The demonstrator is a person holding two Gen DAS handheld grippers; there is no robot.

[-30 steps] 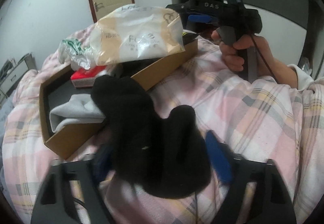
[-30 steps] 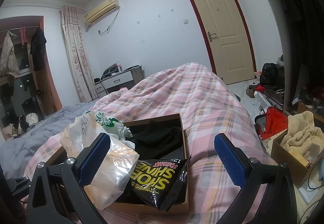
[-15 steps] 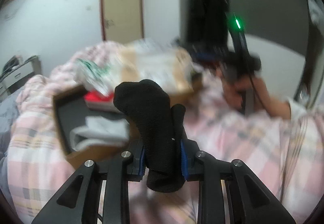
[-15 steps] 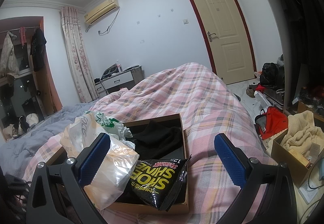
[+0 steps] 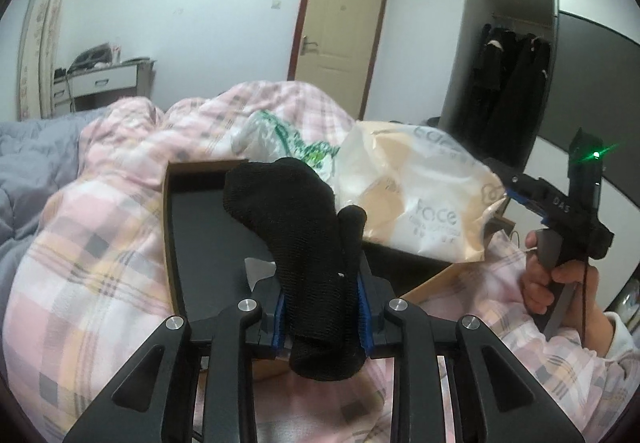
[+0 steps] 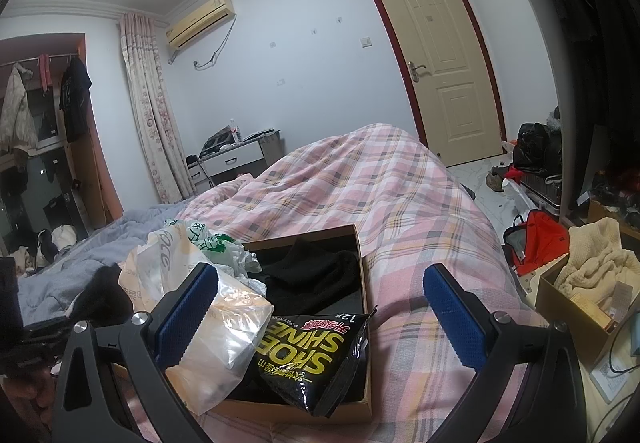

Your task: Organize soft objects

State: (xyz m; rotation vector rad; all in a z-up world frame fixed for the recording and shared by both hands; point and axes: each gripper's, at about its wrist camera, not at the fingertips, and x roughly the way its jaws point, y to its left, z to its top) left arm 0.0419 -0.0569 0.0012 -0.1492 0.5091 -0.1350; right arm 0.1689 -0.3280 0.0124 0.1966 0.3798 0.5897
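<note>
My left gripper (image 5: pixel 322 313) is shut on a black sock (image 5: pixel 296 227) and holds it upright above the near end of a brown cardboard box (image 5: pixel 170 239) on the pink plaid bed. My right gripper (image 6: pixel 320 307) is open and empty above the same box (image 6: pixel 362 283); it also shows at the right of the left wrist view (image 5: pixel 560 203), held in a hand. Inside the box lie a black garment (image 6: pixel 316 275), a black "Shoe Shine" pouch (image 6: pixel 316 355) and a beige plastic bag (image 6: pixel 208 331), which also shows in the left wrist view (image 5: pixel 416 203).
A white-and-green plastic bag (image 5: pixel 288 143) sits at the box's far end. A grey quilt (image 6: pixel 80 263) lies to the left. On the floor to the right are a red bag (image 6: pixel 536 243) and a box holding a cream blanket (image 6: pixel 596 267). A door (image 6: pixel 444 63) stands behind.
My left gripper has closed on the black sock and lifted it off the bed, swinging to face the box. My right gripper has stayed still and open.
</note>
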